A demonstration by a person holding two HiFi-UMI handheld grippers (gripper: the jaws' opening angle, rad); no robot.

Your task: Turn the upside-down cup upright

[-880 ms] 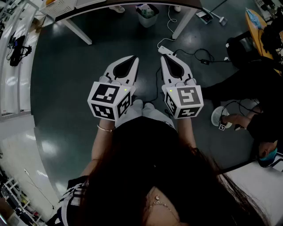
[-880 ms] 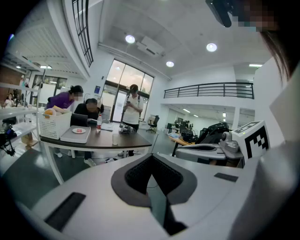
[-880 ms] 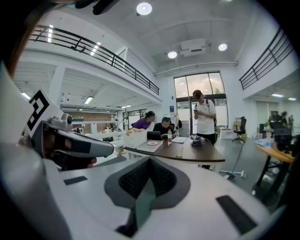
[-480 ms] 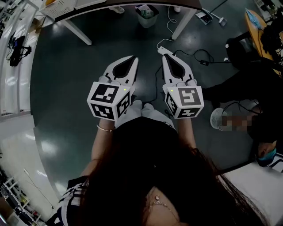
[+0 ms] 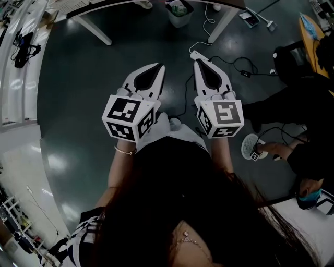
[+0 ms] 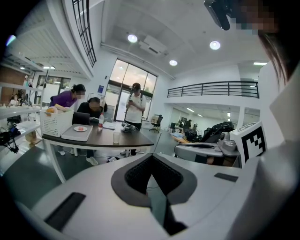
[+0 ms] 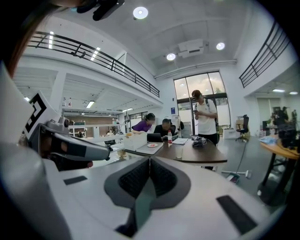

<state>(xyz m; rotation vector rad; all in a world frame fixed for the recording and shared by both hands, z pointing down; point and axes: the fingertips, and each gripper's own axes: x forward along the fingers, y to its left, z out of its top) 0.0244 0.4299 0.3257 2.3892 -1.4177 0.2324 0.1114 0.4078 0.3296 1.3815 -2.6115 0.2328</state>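
A small clear cup [image 6: 116, 137] stands on a dark table [image 6: 100, 139] far ahead; it also shows as the cup [image 7: 178, 152] in the right gripper view. At this distance I cannot tell which way up it is. My left gripper [image 5: 159, 67] and right gripper [image 5: 197, 61] are held side by side over the dark floor, well short of the table. Each is shut with nothing between its jaws. The left gripper [image 6: 151, 157] and the right gripper [image 7: 150, 159] both point toward the table.
A white basket [image 6: 56, 123], a grey tray [image 6: 78, 132] and a bottle [image 6: 101, 120] share the table, with several people behind it. On the floor lie a waste bin [image 5: 179, 13] and a power strip with cables [image 5: 201, 53]. A seated person [image 5: 308, 120] is at my right.
Both grippers stay shut and side by side. The table legs, bin and cables have slid slightly toward the picture's top. The seated person's hand with a white disc has shifted left.
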